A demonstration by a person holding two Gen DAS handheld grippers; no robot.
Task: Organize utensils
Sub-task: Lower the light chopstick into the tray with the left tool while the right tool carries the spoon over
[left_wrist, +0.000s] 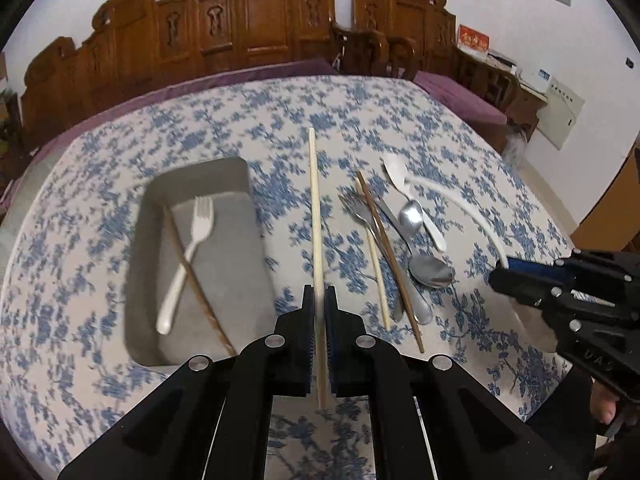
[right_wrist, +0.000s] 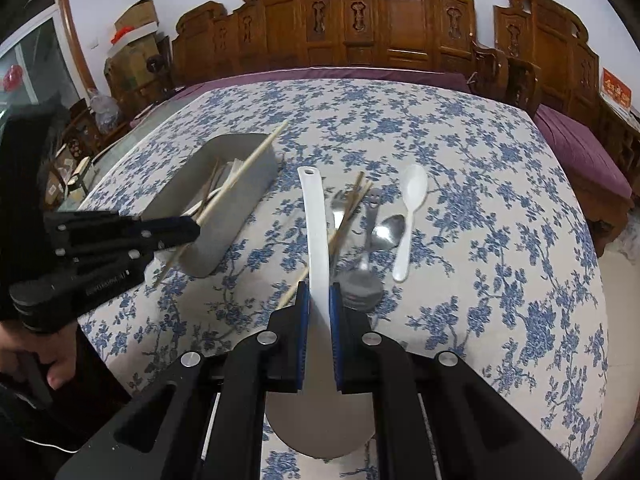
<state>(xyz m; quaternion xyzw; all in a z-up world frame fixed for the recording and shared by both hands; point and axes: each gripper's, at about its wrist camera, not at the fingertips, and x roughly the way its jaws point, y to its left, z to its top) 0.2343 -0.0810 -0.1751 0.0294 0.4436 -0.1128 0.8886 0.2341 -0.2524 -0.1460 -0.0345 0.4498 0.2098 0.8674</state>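
Observation:
My left gripper [left_wrist: 319,300] is shut on a pale chopstick [left_wrist: 314,200] and holds it above the table, right of the grey tray [left_wrist: 240,172]. The tray holds a white plastic fork [left_wrist: 192,248] and a brown chopstick [left_wrist: 192,272]. My right gripper [right_wrist: 319,296] is shut on the white rice paddle [right_wrist: 314,216], held over the table. It also shows at the right of the left wrist view [left_wrist: 500,276]. A pile of metal spoons [left_wrist: 430,270], a metal fork [left_wrist: 358,212], chopsticks [left_wrist: 390,256] and a white plastic spoon [right_wrist: 410,208] lies on the cloth.
The table carries a blue-flowered cloth [right_wrist: 480,240]. Carved wooden chairs [right_wrist: 400,20] and purple cushions [right_wrist: 580,152] ring its far side. Cardboard boxes [right_wrist: 132,40] stand at the back left.

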